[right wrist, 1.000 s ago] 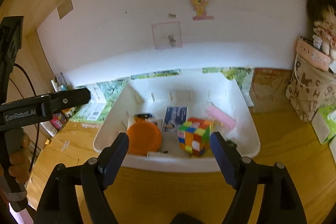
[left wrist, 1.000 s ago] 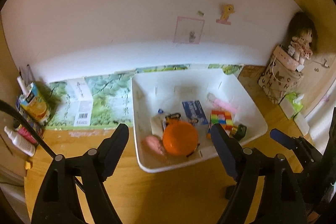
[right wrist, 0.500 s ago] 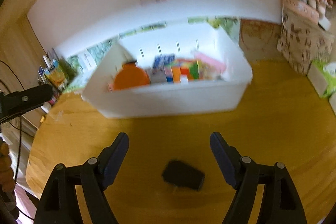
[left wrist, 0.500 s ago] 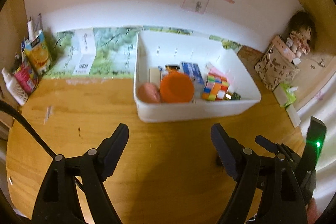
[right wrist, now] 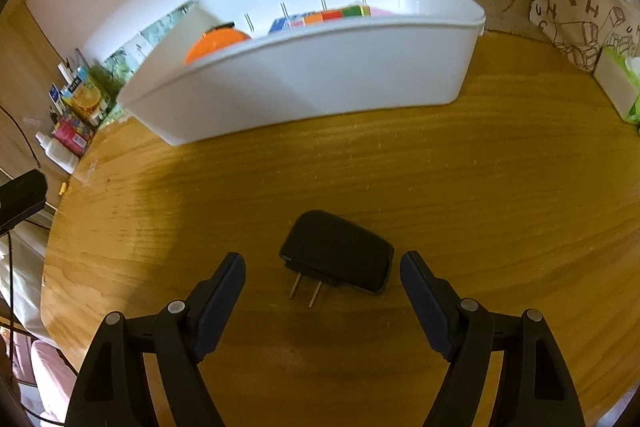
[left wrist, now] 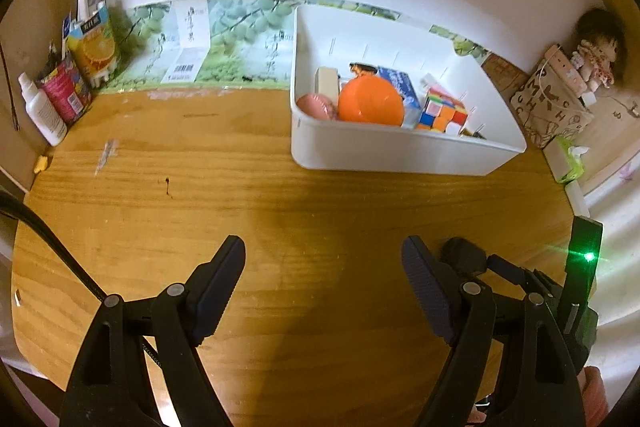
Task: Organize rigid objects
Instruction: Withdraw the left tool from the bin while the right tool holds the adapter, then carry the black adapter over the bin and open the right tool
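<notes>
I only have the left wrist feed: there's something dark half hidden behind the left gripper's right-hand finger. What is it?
Observer: A black plug-in charger lying flat on the wooden table, seen clearly in the right wrist view.
Operator: Which way do its prongs face?
Observer: The two metal prongs point toward the right gripper, away from the white bin.
Operator: Is the right gripper holding it?
Observer: No. Its jaws stand open, one on either side of the charger, with gaps showing on both sides.
</notes>
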A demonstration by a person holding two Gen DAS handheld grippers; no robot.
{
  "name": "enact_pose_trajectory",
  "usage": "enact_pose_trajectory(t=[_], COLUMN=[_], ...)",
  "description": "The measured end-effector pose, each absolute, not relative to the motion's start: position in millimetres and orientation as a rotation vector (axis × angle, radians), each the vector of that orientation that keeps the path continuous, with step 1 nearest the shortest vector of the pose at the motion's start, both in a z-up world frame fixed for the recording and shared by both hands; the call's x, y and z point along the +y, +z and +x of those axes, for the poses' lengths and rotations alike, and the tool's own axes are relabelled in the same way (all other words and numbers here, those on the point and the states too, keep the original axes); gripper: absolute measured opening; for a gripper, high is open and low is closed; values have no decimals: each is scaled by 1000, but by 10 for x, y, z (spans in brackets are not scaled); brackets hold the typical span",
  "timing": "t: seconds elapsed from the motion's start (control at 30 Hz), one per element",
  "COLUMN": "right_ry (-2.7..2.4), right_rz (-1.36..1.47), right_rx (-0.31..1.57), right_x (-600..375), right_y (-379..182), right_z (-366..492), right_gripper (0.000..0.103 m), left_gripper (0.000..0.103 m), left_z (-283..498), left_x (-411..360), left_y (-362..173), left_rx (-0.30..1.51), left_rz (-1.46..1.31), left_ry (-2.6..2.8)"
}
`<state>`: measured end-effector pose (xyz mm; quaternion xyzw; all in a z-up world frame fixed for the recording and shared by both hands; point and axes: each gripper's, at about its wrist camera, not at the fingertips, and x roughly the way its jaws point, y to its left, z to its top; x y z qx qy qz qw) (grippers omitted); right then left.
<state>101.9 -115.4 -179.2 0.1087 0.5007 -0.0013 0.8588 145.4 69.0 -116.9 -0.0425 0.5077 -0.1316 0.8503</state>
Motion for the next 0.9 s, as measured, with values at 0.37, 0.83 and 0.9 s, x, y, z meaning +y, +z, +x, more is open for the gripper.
enact_pose_trajectory(t=[0.37,0.83,0.9], right_ry=[-36,-35,-30], right_rz=[178,182,190], right_rx=[1082,1094,1094], right_x=[-1061,-1076,-1078], right_y=[-1942,-1953,-1944], right_z=[1085,1121,1131], right_gripper=[73,65,65], left_gripper=[83,83,83], left_z=[1494,1594,1607], left_x=[660,575,577], left_y=[-1252,-1261,-1252], left_rx=[1113,1134,1133], left_rz=[-69,-74,-79], left_ry=[-286,-326,-325])
